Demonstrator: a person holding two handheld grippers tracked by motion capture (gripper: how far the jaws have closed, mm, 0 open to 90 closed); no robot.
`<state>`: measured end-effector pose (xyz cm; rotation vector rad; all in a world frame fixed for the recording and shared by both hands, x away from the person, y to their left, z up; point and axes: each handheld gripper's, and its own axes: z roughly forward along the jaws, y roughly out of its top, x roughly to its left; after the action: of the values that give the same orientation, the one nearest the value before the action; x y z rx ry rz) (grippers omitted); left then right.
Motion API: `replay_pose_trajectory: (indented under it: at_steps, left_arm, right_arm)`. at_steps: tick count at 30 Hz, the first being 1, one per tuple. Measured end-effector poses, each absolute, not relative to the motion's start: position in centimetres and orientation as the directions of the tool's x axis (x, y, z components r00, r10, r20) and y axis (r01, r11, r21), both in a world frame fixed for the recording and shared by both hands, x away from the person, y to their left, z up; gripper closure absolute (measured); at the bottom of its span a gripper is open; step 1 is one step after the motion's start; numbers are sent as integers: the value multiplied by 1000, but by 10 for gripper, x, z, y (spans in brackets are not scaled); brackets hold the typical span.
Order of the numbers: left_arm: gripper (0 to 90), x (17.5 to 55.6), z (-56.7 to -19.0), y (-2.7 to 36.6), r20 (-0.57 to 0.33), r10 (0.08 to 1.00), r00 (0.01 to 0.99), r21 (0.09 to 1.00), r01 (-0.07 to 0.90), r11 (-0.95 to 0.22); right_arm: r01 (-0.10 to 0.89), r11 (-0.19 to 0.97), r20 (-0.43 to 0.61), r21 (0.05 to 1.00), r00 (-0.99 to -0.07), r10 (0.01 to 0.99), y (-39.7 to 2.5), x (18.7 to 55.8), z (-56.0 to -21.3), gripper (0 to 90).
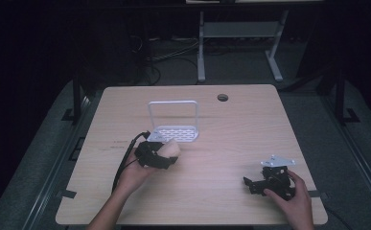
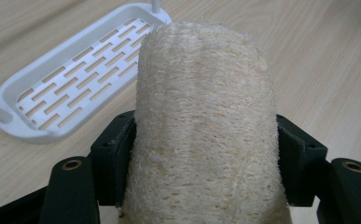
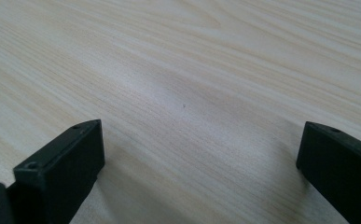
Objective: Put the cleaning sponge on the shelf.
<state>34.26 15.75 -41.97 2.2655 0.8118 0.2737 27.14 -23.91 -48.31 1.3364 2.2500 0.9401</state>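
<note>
Currently left gripper (image 1: pixel 166 155) clamps loofah sponge (image 2: pixel 206 126) (pale, fibrous) just in front of white slotted tray (image 2: pixel 33 121). Right gripper (image 1: pixel 262 182), jaws spread wide, well right of tray on table (image 3: pixel 192 70).

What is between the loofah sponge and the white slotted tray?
Only bare table: in the left gripper view, the loofah sponge, clamped in the left gripper, is separated from the white slotted tray by plain wood.
</note>
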Motion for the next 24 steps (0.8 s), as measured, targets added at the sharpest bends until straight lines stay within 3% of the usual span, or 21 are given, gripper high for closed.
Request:
replay_pose_trajectory:
  at_steps: [24]
  left_arm:
    - [317, 364, -417, 142, -22, 627, 779, 690, 465, -554]
  right_arm:
    - [634, 331, 29, 699, -488, 872, -239, 271, -483, 7]
